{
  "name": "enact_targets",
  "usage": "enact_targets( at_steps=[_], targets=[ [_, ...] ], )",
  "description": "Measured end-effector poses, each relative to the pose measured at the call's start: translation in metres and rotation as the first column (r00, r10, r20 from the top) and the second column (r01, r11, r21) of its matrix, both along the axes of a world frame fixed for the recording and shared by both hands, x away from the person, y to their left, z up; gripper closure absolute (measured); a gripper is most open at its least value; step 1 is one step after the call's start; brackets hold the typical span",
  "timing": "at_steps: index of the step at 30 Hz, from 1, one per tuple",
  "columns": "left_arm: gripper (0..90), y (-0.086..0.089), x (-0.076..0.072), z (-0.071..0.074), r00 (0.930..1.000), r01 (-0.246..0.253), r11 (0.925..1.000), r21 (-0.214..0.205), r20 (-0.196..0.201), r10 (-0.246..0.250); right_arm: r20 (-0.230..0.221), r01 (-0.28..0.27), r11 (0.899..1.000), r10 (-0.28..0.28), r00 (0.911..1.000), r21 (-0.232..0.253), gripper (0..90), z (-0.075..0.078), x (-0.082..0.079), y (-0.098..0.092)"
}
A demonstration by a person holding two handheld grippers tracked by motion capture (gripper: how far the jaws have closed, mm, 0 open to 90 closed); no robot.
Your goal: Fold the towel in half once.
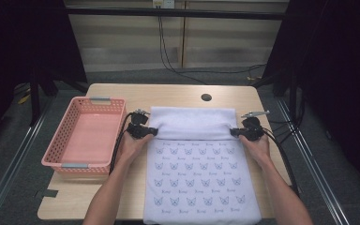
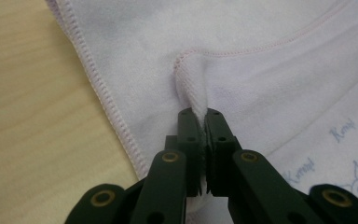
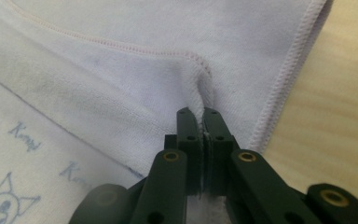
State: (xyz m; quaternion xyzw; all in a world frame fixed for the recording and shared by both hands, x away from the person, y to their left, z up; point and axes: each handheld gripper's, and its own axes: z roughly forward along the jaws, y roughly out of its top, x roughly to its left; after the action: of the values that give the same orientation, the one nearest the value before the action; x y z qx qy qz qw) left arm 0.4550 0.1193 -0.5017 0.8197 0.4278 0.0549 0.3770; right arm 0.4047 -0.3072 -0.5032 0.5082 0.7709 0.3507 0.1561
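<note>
A pale towel [image 1: 199, 168] lies flat on the wooden worktop [image 1: 178, 96], its near end reaching the worktop's front edge and its far end folded back toward the person, so the plain underside shows as a band [image 1: 191, 123] across the far part. The exposed near part carries rows of small blue cat-face prints with script lettering. The left gripper [image 1: 143, 131] sits at the left end of the fold's free edge, held in the left hand [image 1: 132, 145]; the right gripper [image 1: 243, 133] sits at the right end of that edge, held in the right hand [image 1: 258, 146]. In the left gripper view, the jaws are pressed together on a raised pinch of towel hem [image 2: 191, 86], with the stitched side edge [image 2: 103, 91] running past on the left over bare worktop [image 2: 28, 112]. In the right gripper view, the jaws are likewise clamped on a gathered pinch of hem [image 3: 200, 88], the stitched side edge [image 3: 284, 74] lying to the right against the worktop [image 3: 335, 112]. Both forearms enter from the bottom of the high view. A pink slatted basket [image 1: 65, 140] stands on the worktop left of the towel, near the left gripper but apart from it. A dark round hole [image 1: 206, 97] is set in the worktop beyond the towel. Black cables [image 1: 168, 56] trail across the floor behind the worktop.
</note>
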Motion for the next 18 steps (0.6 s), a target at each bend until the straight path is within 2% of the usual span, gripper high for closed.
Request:
enact_targets(
  at_steps=[1, 4, 5, 6, 8, 10, 11, 13, 15, 16, 17, 18],
  targets=[
    [86.5, -0.001, 0.004, 0.0, 0.9998, -0.018, 0.9998, -0.01, -0.003, 0.018, 0.003, 0.015, 1.0, -0.015, 0.9999, 0.002, 87.6, -0.001, 0.003, 0.0],
    [86.5, -0.002, 0.015, 0.0, 0.9997, -0.024, 0.9997, 0.003, 0.003, 0.024, -0.005, 0.056, 0.998, -0.055, 0.9984, 0.025, 87.6, -0.001, 0.013, 0.001],
    [86.5, -0.002, 0.017, 0.0, 0.9999, -0.014, 0.9998, 0.015, 0.006, 0.014, -0.006, 0.055, 0.998, -0.055, 0.9985, 0.016, 87.6, -0.001, 0.016, 0.002],
    [86.5, -0.003, 0.018, 0.0, 0.9997, -0.023, 0.9997, 0.007, 0.006, 0.023, -0.004, 0.06, 0.998, -0.06, 0.9982, 0.004, 87.6, 0.0, 0.019, 0.003],
    [86.6, 0.0, 0.018, 0.0, 1.0, -0.007, 1.0, 0.0, 0.005, 0.007, -0.001, 0.046, 0.999, -0.046, 0.9989, -0.002, 87.6, 0.001, 0.022, 0.004],
    [86.7, 0.001, 0.016, 0.001, 1.0, 0.006, 0.9999, -0.013, 0.004, -0.006, -0.003, 0.038, 0.998, -0.037, 0.9993, 0.044, 87.6, 0.003, 0.02, 0.002],
    [86.7, 0.001, 0.015, 0.001, 0.9996, 0.021, 0.9998, 0.007, 0.02, -0.021, 0.008, 0.033, 0.998, -0.034, 0.9994, 0.053, 87.6, 0.005, 0.019, 0.0],
    [86.6, 0.002, 0.011, 0.005, 0.9998, 0.006, 0.9994, -0.035, 0.018, -0.005, 0.025, 0.026, 0.994, -0.029, 0.9993, 0.109, 87.6, 0.012, 0.018, -0.006],
    [86.6, -0.001, 0.006, 0.013, 0.9992, 0.017, 0.9987, -0.047, 0.037, -0.016, 0.048, 0.02, 0.988, -0.028, 0.9984, 0.154, 87.6, 0.023, 0.016, -0.011],
    [86.6, 0.0, 0.004, 0.022, 0.997, 0.046, 0.998, -0.043, 0.063, -0.044, 0.059, 0.017, 0.986, -0.027, 0.9979, 0.167, 87.6, 0.029, 0.016, -0.013],
    [86.6, -0.002, 0.0, 0.03, 0.9959, 0.035, 0.9954, -0.09, 0.086, -0.027, 0.08, 0.003, 0.985, -0.017, 0.9967, 0.175, 87.6, 0.037, 0.016, -0.014],
    [86.6, -0.002, -0.002, 0.039, 0.9938, 0.044, 0.9929, -0.11, 0.106, -0.033, 0.094, 0.002, 0.982, -0.02, 0.9953, 0.187, 87.6, 0.045, 0.014, -0.016]
  ],
)
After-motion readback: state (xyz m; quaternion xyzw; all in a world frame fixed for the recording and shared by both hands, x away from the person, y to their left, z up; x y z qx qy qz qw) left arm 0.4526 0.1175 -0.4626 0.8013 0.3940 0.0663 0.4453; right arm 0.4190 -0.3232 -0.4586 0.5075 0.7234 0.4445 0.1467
